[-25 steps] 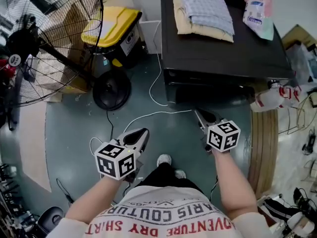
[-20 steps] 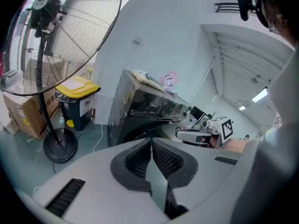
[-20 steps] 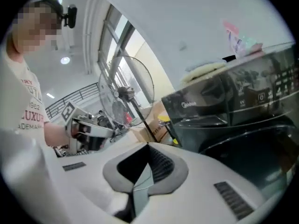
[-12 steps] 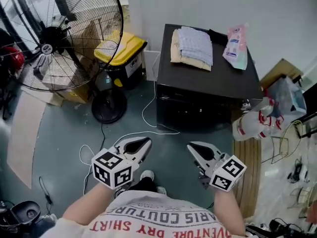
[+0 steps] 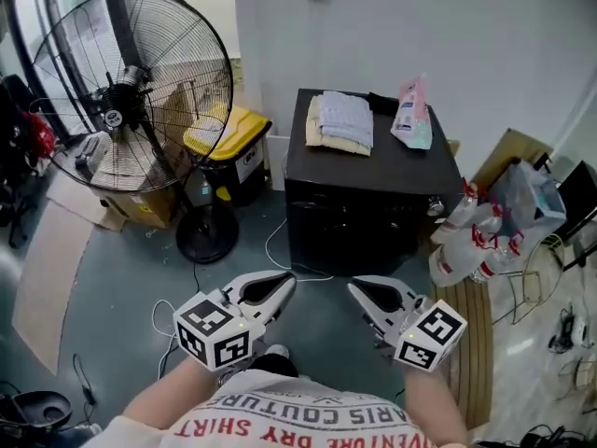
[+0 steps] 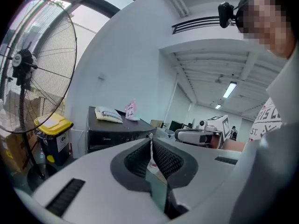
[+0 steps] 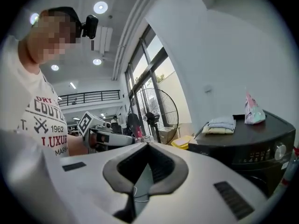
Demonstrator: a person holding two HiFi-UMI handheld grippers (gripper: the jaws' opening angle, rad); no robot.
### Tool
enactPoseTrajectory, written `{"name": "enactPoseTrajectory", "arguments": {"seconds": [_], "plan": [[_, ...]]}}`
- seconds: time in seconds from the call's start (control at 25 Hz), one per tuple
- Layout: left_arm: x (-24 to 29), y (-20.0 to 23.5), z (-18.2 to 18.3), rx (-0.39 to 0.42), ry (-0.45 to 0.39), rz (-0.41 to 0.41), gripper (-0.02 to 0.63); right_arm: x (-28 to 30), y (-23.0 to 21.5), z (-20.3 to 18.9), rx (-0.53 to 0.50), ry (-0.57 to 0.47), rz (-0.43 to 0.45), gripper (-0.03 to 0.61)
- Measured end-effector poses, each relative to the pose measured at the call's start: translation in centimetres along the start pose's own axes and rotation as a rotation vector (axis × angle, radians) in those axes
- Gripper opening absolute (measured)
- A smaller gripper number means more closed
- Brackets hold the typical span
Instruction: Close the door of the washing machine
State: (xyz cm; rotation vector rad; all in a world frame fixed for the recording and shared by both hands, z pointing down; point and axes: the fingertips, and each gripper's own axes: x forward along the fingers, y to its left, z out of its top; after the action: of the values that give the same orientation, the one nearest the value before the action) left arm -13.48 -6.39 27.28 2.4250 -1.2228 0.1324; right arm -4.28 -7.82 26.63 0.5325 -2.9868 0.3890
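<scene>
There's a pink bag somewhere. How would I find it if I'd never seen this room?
Look for the big black washing machine against the white wall, right of the standing fan. On its flat top, just right of the pile of folded cloths, stands the pink bag. It is the only pink thing up there, and it stands upright.

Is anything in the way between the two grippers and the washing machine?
Nothing visible blocks them. Between the left gripper, the right gripper and the washing machine is only floor, with a thin white cable lying on it. The fan stands off left, the plastic bags off right.
</scene>
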Motion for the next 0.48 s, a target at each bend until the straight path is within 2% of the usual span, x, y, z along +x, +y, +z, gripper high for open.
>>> {"name": "enactPoseTrajectory", "arguments": {"seconds": [0.24, 0.48], "plan": [[-1.1, -1.4, 0.4, 0.029, -0.013, 0.005, 0.037, -1.6, 0.9, 1.2, -0.007, -0.051, -0.037, 0.02], [-1.7, -2.2, 0.7, 0.028, -0.021, 0.005, 0.037, -2.4, 2.2, 1.7, -0.024, -0.047, -0.025, 0.02]]}}
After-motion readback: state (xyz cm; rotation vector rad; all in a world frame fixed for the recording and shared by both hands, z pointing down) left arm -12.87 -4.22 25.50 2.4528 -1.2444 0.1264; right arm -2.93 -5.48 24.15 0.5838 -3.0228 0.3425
